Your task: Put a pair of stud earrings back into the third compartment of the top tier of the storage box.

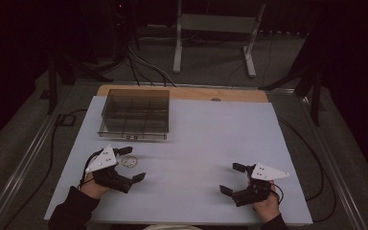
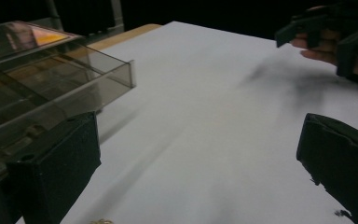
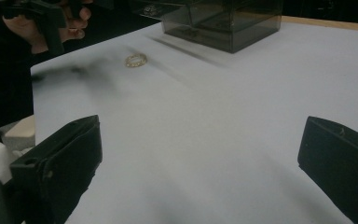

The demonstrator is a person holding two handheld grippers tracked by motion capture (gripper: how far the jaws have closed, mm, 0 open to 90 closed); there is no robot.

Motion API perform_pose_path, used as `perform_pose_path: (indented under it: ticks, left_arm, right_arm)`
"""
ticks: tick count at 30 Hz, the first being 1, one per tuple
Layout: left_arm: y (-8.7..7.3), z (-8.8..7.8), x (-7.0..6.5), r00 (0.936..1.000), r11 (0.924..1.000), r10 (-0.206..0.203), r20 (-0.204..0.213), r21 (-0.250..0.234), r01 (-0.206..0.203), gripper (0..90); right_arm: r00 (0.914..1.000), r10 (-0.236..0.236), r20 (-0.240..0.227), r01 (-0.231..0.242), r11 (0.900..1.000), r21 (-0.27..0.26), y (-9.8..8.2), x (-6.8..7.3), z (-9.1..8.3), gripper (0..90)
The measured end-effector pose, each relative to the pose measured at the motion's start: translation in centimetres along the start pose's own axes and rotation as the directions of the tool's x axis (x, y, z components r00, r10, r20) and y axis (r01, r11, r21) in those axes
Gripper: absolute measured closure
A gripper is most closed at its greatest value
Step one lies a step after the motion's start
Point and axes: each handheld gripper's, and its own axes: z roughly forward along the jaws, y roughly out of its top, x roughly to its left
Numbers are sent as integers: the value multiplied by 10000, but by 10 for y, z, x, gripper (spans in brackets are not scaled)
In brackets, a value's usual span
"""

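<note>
Left gripper (image 1: 132, 164) sits at the near-left of the white table (image 1: 206, 143), jaws spread wide and holding nothing — I read that as set up to take the small gold bracelet (image 1: 130, 162), which lies flat on the table right between or just beside those jaws, a little in front of the smoky clear organizer box (image 1: 135, 114). From above I can't tell if a jaw is touching the bracelet or only bracketing it. In the right gripper view the bracelet (image 3: 135, 59) shows as a loose ring of chain on bare white surface, well clear of the box (image 3: 223, 21), so nothing is in the way of a pinch. The box looks divided into compartments and stands at the far-left of the table, near enough for a short carry — my guess is the bracelet goes in there, though which compartment I can't say. Right gripper (image 1: 234, 179) rests at the near-right, jaws also wide apart and empty, well apart from both bracelet and box; seems parked so it stays out of the left hand's path. Chain is thin and limp, so it may slip or dangle if pinched at one edge.
</note>
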Motion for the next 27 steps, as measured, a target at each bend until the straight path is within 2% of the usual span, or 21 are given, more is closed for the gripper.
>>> perform_pose_path:
  ticks: [2,3,4,5,6,10,14,15,16,17,19,21,25,27]
  left_arm:
    - [0,-1,5,9986,9998,-200,-486,-7,200,5]
    - [0,-1,5,9986,9998,-200,-486,-7,200,5]
    - [1,-2,8,9952,9994,-347,-915,31,352,5]
    - [1,-2,8,9952,9994,-347,-915,31,352,5]
    - [0,-3,11,9911,9989,-447,-1254,78,461,5]
    - [-4,-3,18,9802,9954,-898,-1766,179,944,5]
    - [-7,-4,22,9708,9938,-1006,-2178,239,1084,5]
    - [-7,-4,22,9708,9938,-1006,-2178,239,1084,5]
    - [-9,-4,25,9633,9907,-1178,-2411,374,1305,5]
    - [-11,-3,26,9602,9893,-1201,-2521,500,1369,6]
    - [-12,-3,27,9595,9888,-1221,-2540,523,1397,12]
    - [-15,-2,27,9632,9863,-1280,-2365,713,1486,14]
    - [-18,4,27,9673,9738,-1591,-1974,1302,1867,14]
    - [-19,5,27,9689,9724,-1561,-1920,1421,1848,14]
  right_arm:
    - [10000,34,-6,-34,10000,-14,0,0,0,0]
    - [10000,39,-15,-39,10000,-22,0,0,0,0]
    - [10000,29,-16,-29,10000,9,0,0,0,0]
    - [10000,5,-11,-4,10000,21,0,0,0,0]
    - [10000,-12,-27,12,10000,22,0,0,0,0]
    - [10000,9,-27,-9,10000,42,0,0,1,0]
    - [10000,7,-11,-7,10000,53,0,0,1,0]
    - [10000,-13,3,13,10000,58,0,0,0,0]
    - [10000,-2,11,2,10000,55,0,0,0,0]
    - [10000,-1,10,1,10000,49,0,0,0,0]
    - [10000,-4,21,4,10000,40,0,0,0,0]
    - [10000,18,15,-18,10000,59,0,0,0,0]
    - [10000,12,12,-12,10000,92,0,0,0,0]
    - [10000,5,28,-5,10000,96,0,0,0,0]
